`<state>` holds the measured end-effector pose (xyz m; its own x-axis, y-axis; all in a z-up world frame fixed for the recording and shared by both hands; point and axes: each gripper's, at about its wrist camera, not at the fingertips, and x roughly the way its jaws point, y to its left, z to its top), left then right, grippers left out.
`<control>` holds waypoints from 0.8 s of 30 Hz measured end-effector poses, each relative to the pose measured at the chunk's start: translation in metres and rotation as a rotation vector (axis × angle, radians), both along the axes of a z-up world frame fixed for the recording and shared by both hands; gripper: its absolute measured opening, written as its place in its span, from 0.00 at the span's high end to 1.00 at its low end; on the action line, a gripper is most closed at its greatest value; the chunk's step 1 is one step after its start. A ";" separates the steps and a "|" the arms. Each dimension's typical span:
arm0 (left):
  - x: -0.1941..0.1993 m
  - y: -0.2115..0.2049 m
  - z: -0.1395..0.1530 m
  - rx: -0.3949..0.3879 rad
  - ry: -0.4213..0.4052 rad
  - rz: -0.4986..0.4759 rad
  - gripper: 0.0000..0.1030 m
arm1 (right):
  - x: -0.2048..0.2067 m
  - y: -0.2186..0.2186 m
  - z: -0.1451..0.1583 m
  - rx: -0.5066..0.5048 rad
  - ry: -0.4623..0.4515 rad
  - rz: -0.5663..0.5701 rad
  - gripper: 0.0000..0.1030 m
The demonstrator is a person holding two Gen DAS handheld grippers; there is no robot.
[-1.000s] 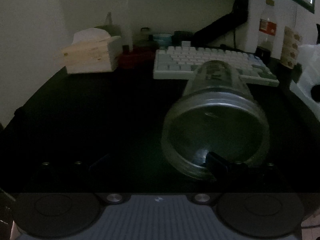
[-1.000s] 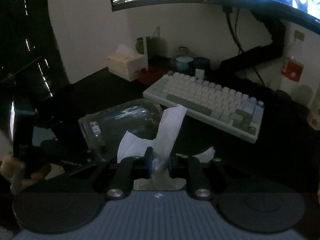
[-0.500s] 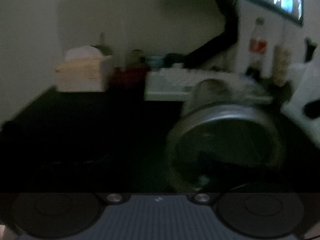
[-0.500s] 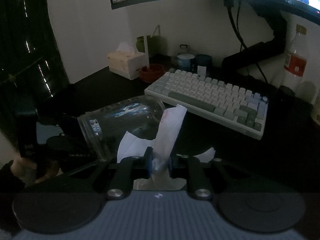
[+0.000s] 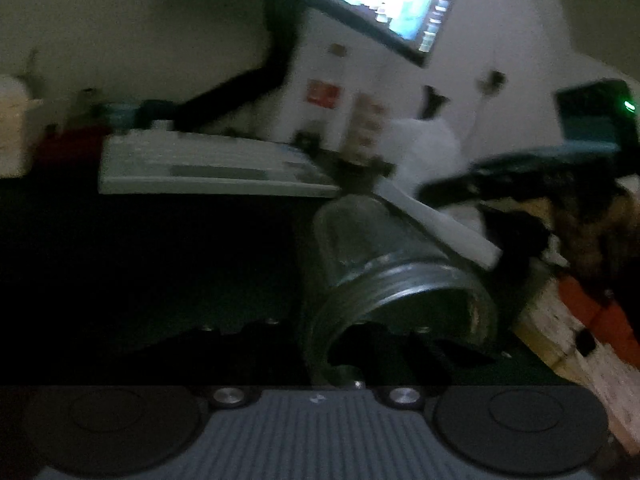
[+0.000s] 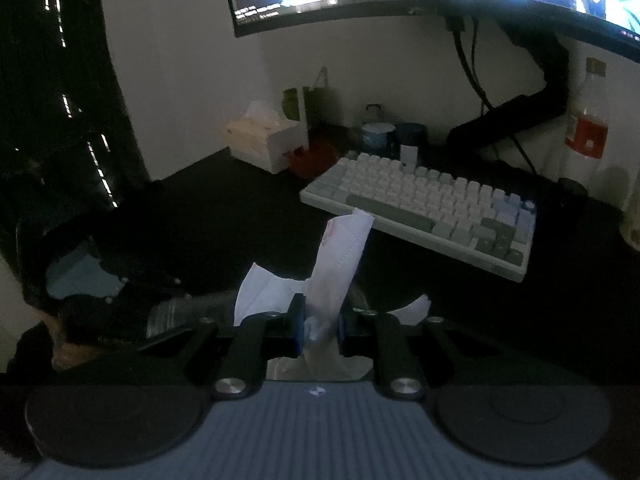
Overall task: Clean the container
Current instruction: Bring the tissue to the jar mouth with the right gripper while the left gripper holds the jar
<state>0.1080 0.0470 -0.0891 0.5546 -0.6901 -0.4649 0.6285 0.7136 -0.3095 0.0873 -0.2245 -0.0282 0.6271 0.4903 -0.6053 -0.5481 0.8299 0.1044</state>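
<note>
Facing jar mouth (image 5: 400, 312), left-view only

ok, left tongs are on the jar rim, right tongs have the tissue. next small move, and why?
Probably ease the right tongs forward to feed the tissue into the jar mouth. The left tongs have just closed on the rim, one finger inside, and the jar lies tilted with its open mouth toward the left wrist camera. The tissue is pinched upright outside the glass, so wiping has not begun.
</note>
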 end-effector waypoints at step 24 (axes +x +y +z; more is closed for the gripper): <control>-0.028 0.007 0.038 0.287 -0.115 0.245 0.16 | 0.044 0.084 -0.014 -0.017 -0.056 0.069 0.82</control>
